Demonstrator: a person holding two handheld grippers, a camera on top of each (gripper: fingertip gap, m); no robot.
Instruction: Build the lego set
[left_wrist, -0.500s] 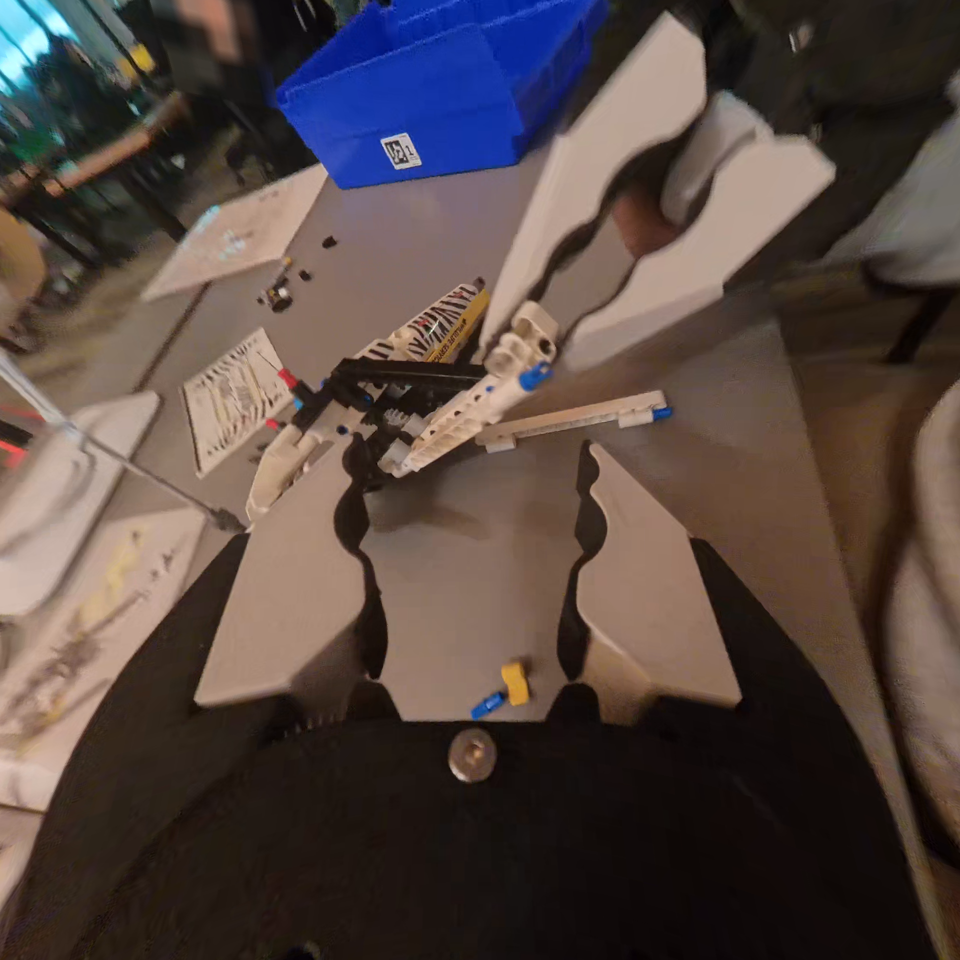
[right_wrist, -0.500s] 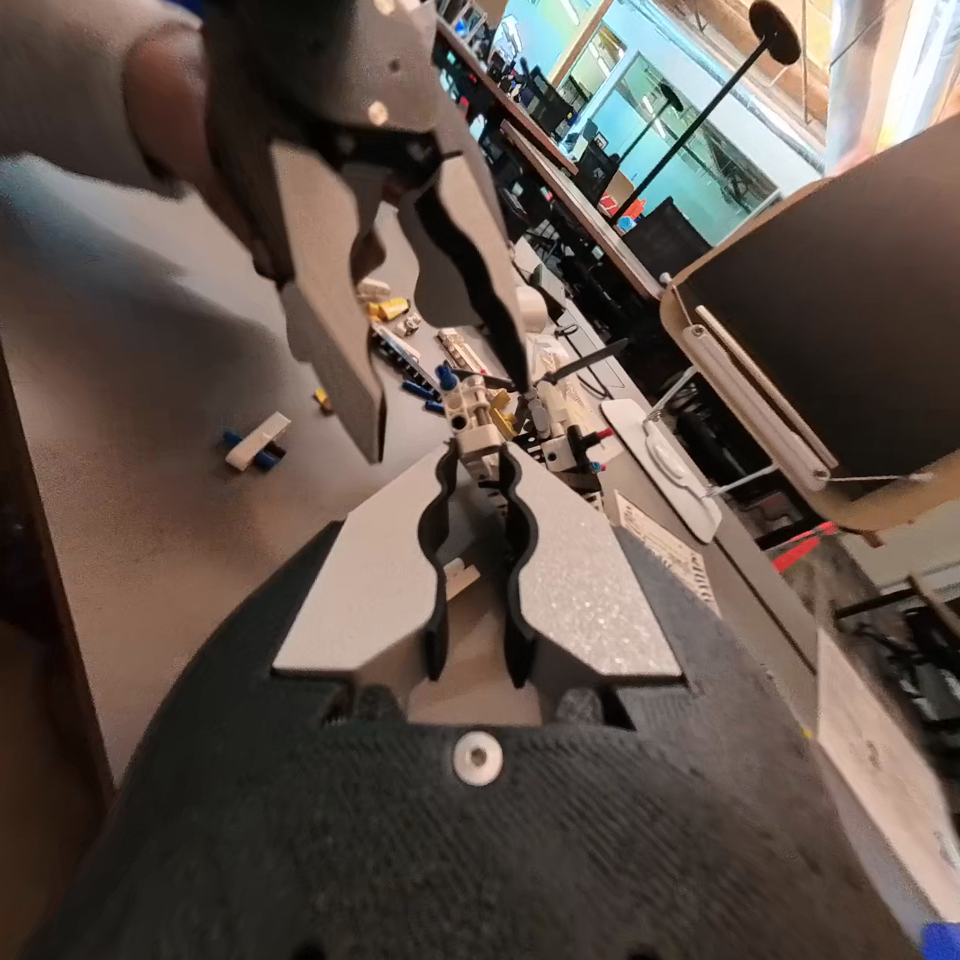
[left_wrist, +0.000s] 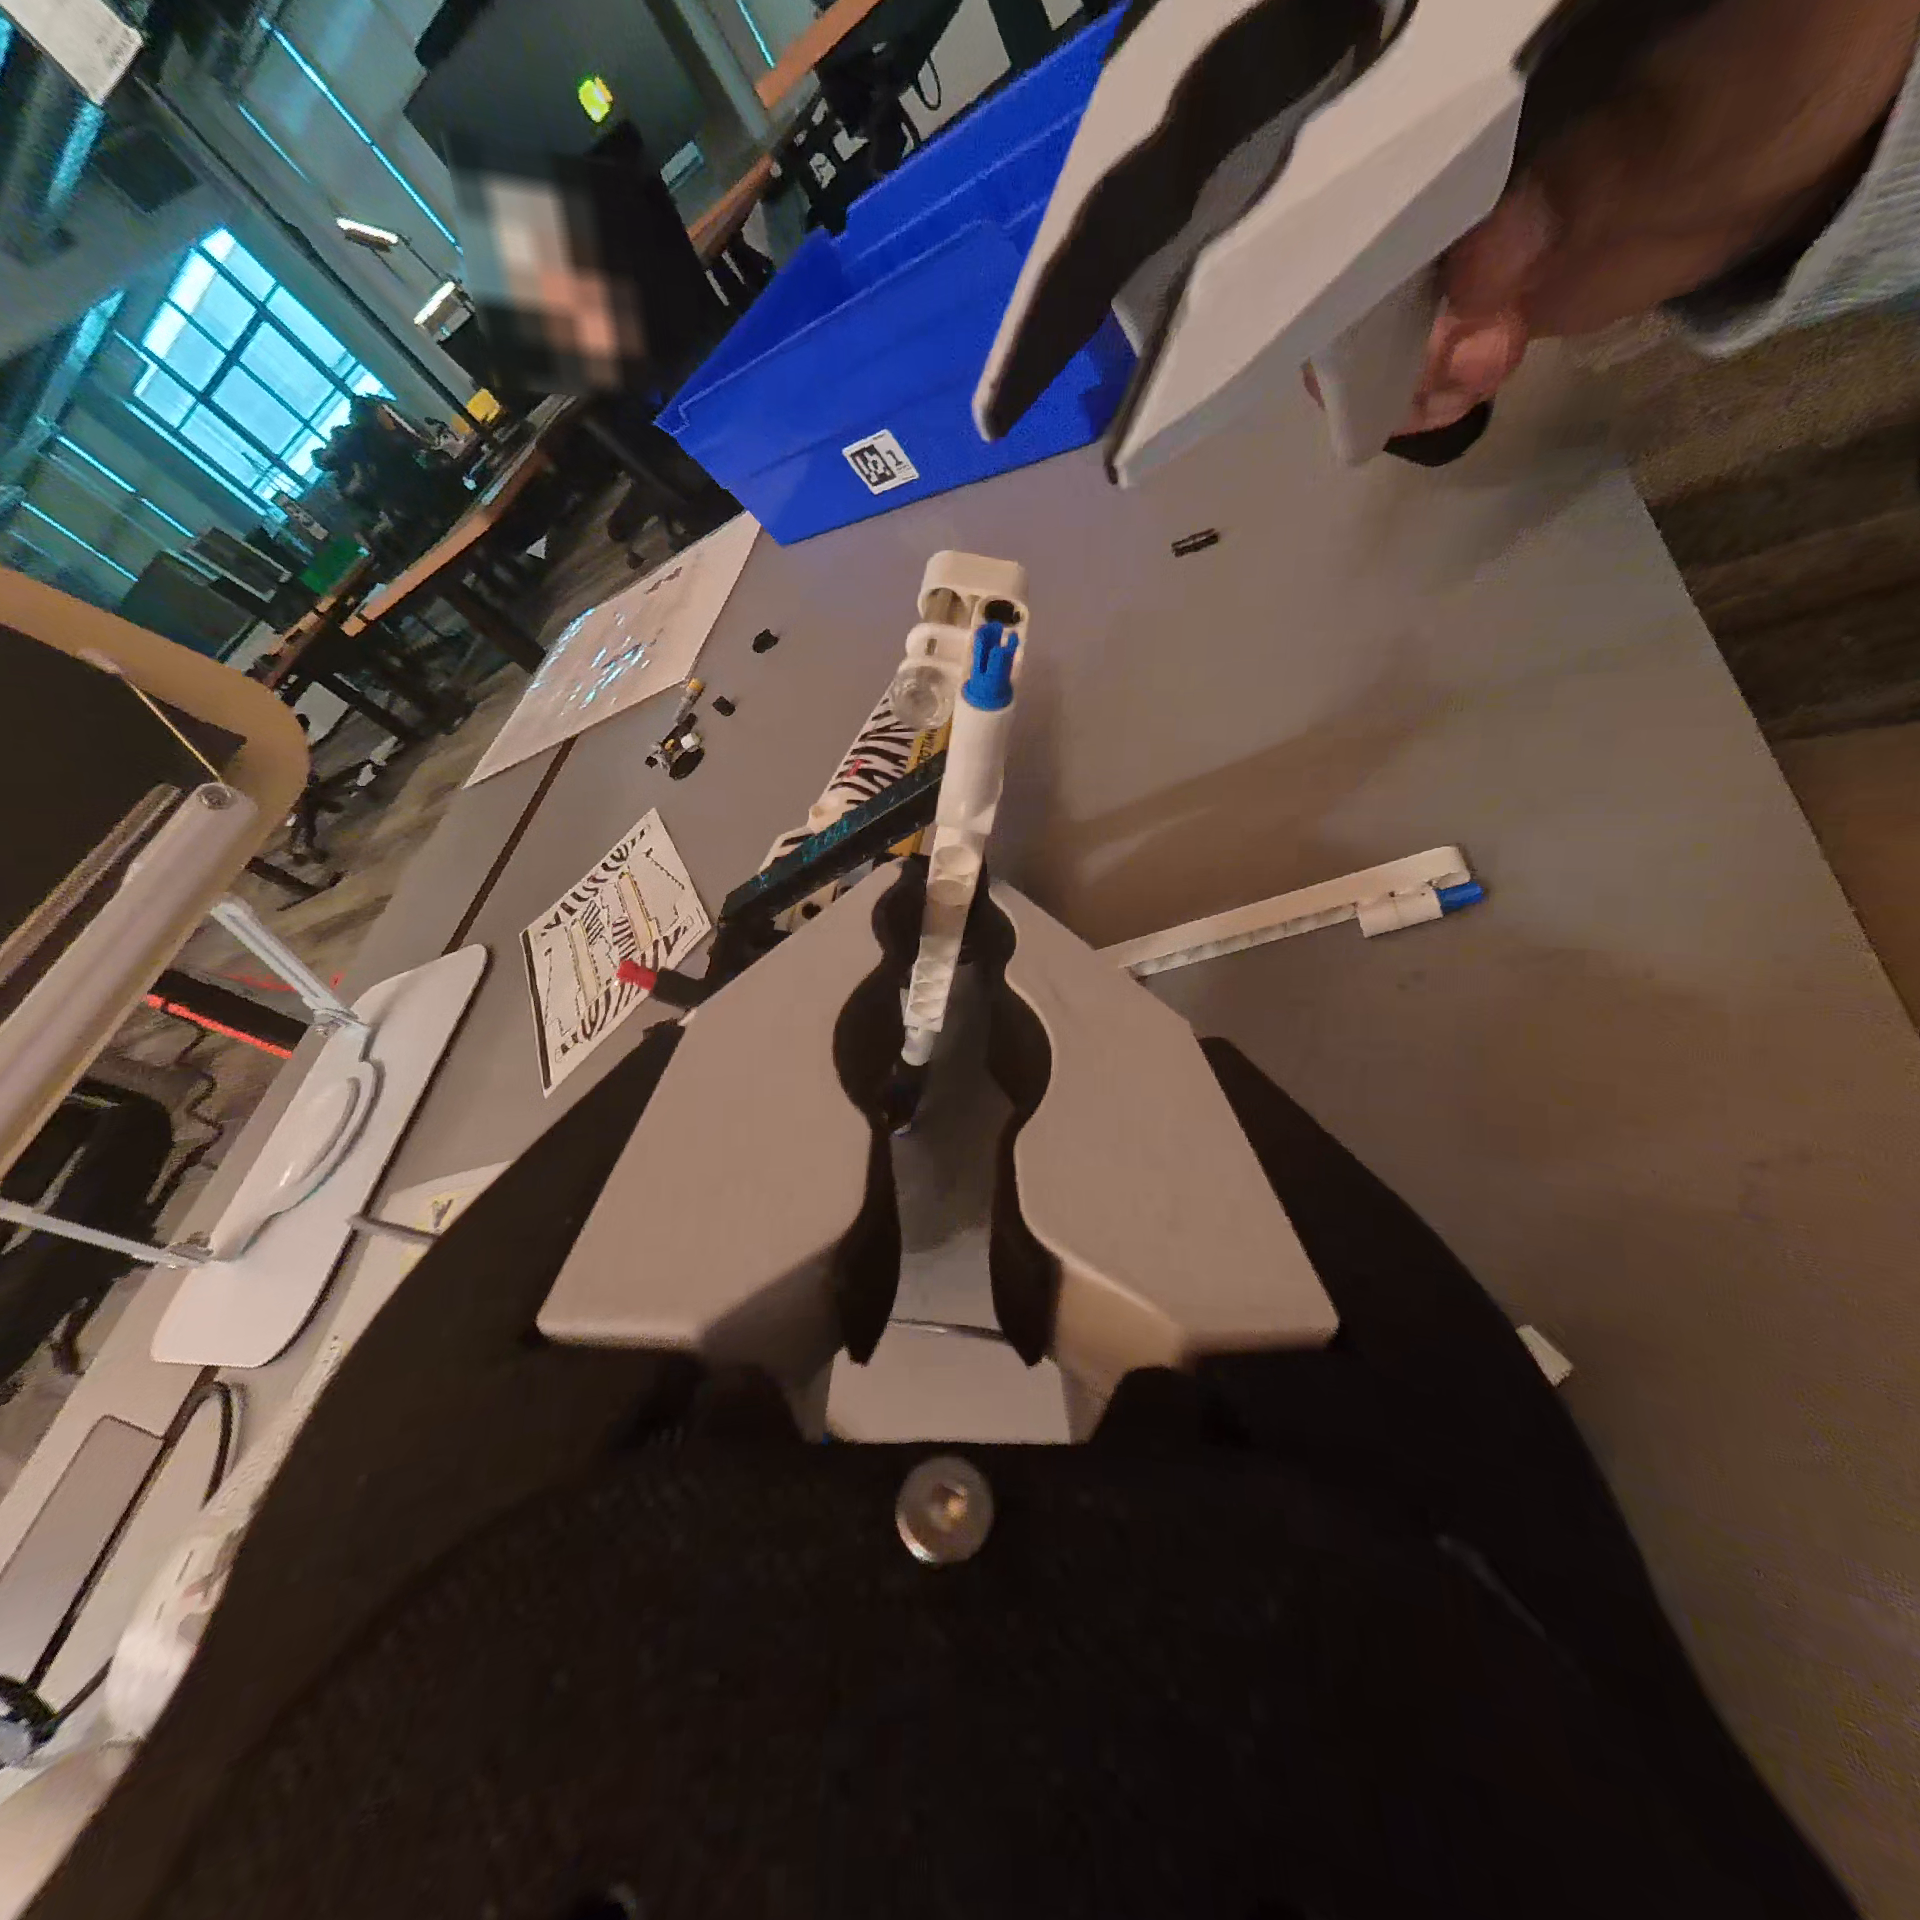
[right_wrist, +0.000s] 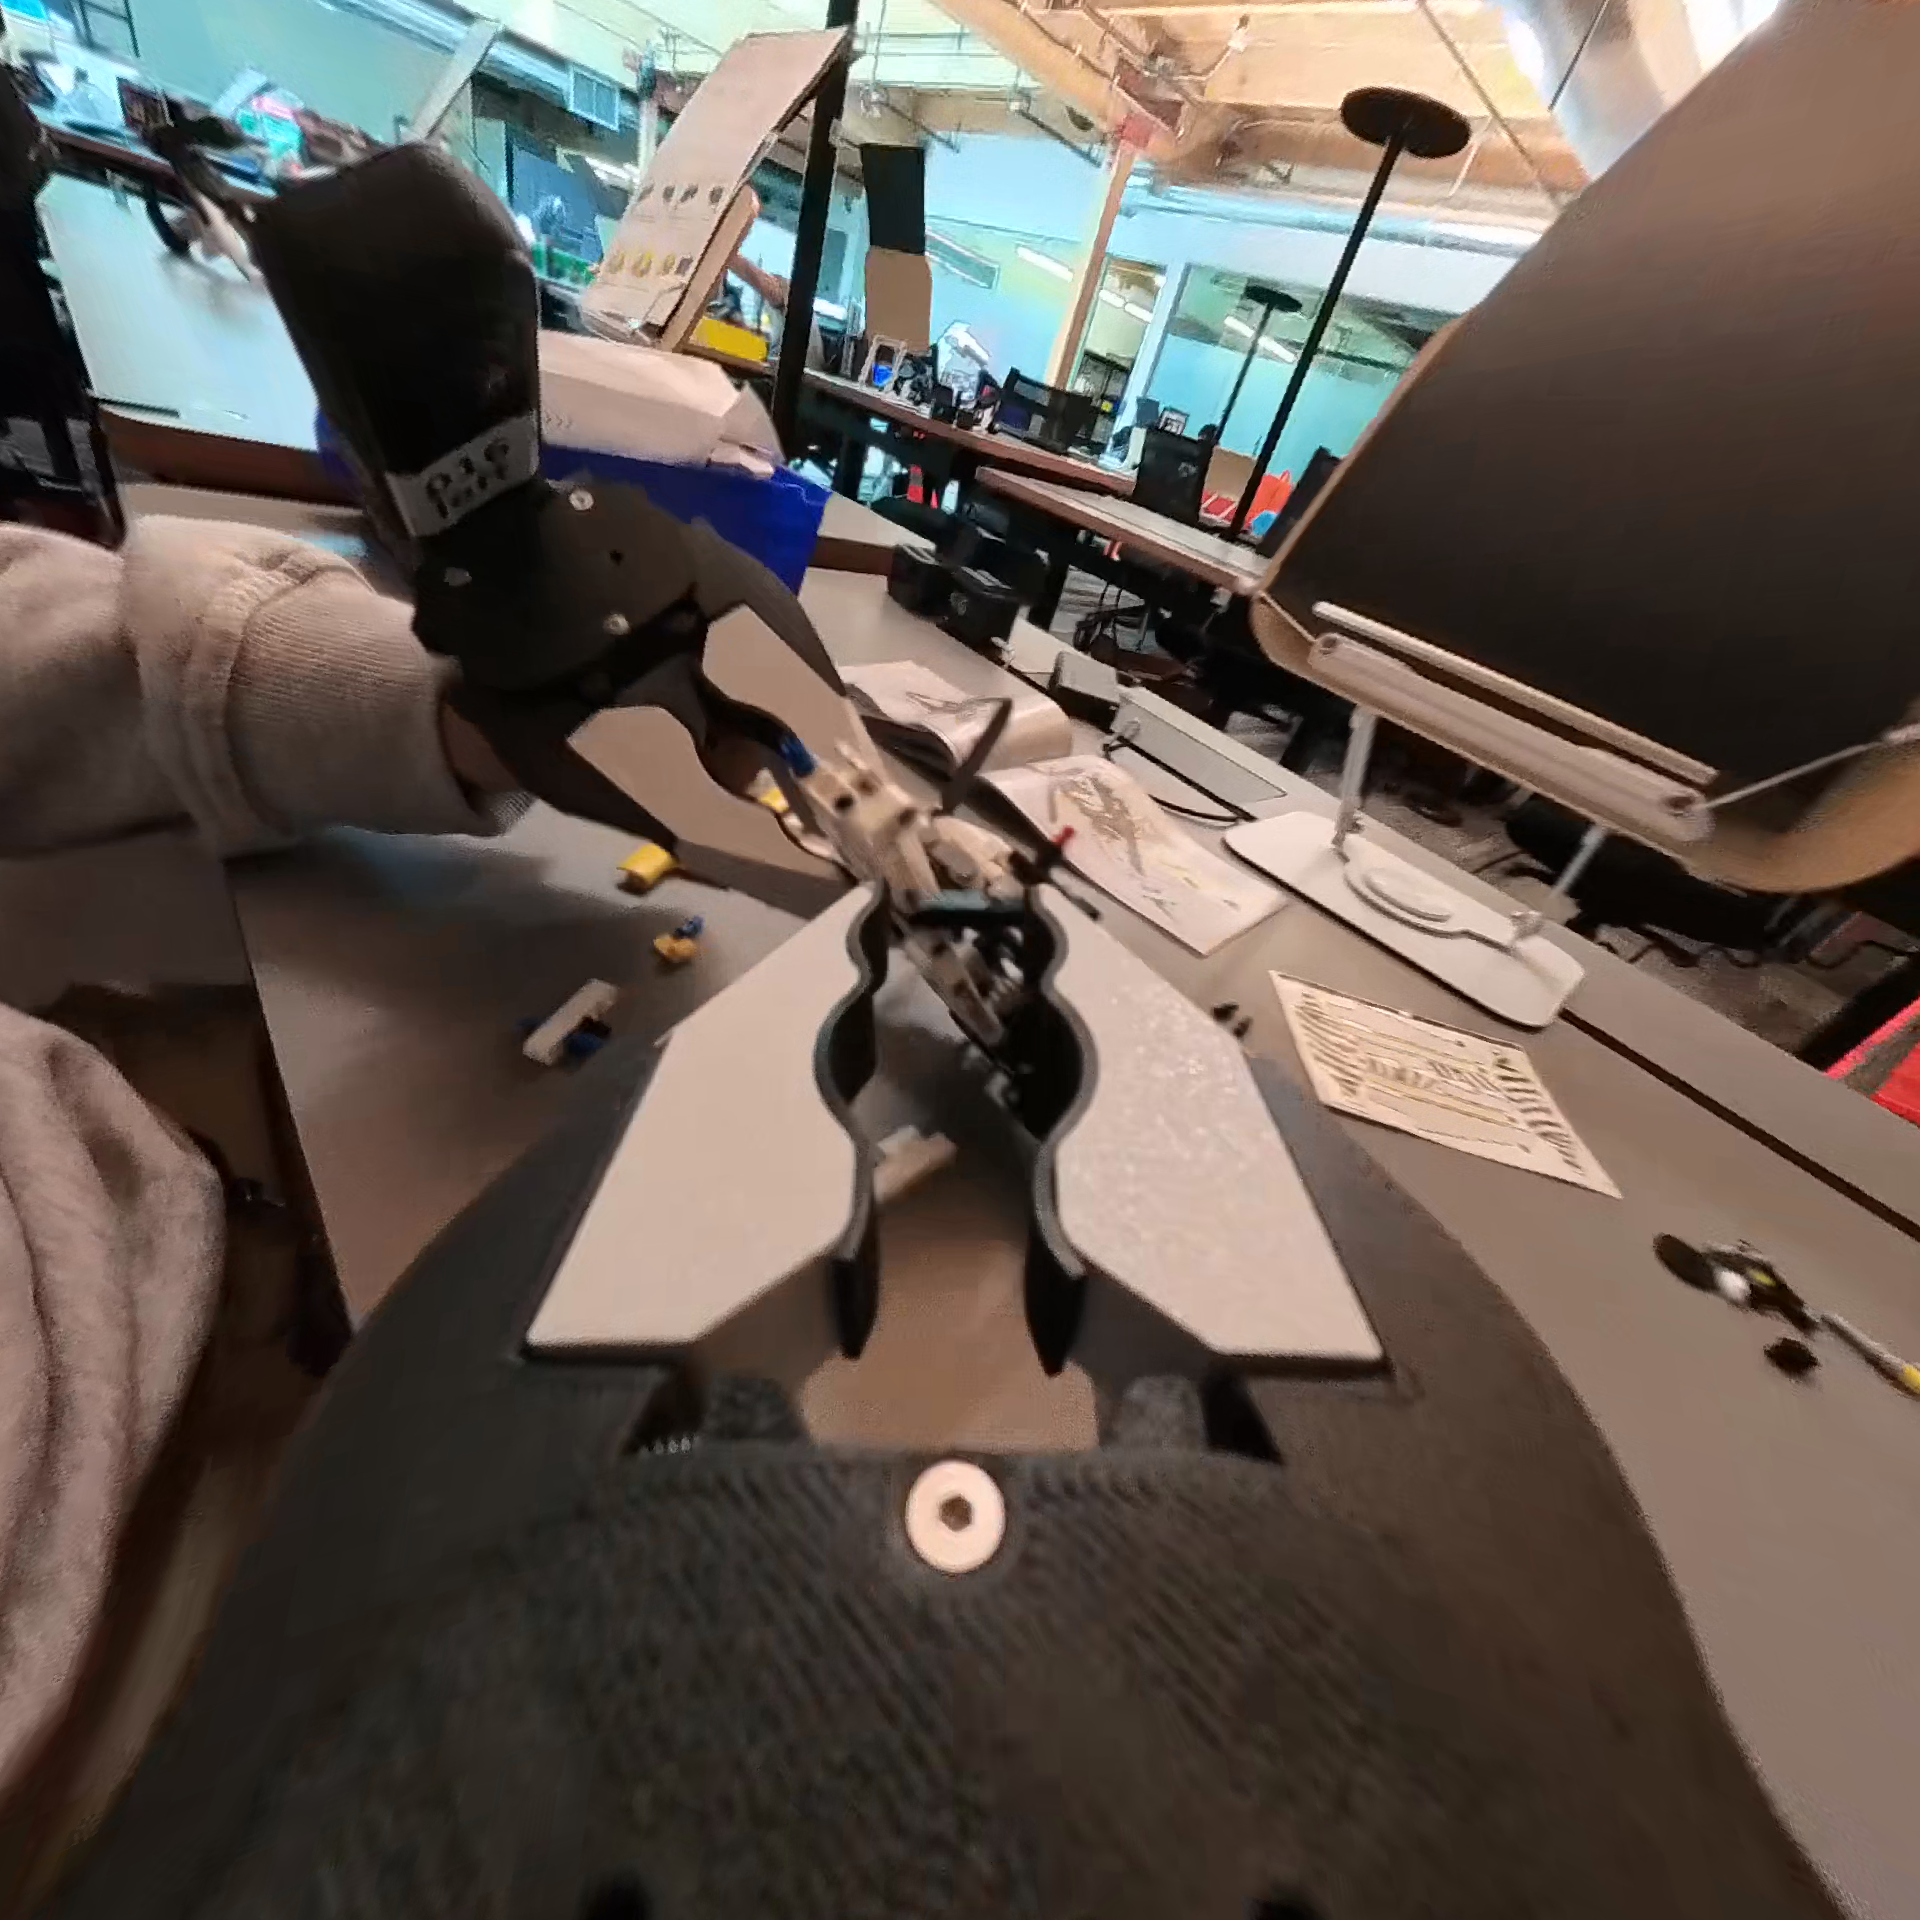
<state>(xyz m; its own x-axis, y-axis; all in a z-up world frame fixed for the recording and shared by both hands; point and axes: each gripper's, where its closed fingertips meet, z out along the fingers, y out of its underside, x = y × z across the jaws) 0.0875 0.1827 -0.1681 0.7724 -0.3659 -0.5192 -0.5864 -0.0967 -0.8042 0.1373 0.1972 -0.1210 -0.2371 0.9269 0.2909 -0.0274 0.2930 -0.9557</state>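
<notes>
White beam of the lego model (left_wrist: 961, 831) sits pinched in the left gripper (left_wrist: 940, 935), lifted above the grey table (left_wrist: 1455, 675). Right gripper (right_wrist: 951, 914) brackets the model's far end, jaws part-spread; closing squarely before pressing would likely keep it from twisting.

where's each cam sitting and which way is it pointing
Left wrist: sits on the left gripper, faces along the table towards the bin; its own fingers clamp the model; the right gripper and a hand show top right.
Right wrist: sits on the right gripper, faces the model; its own fingers stand apart; the left gripper and a sleeve show on the left.
Shared: model, table, both grippers.
</notes>
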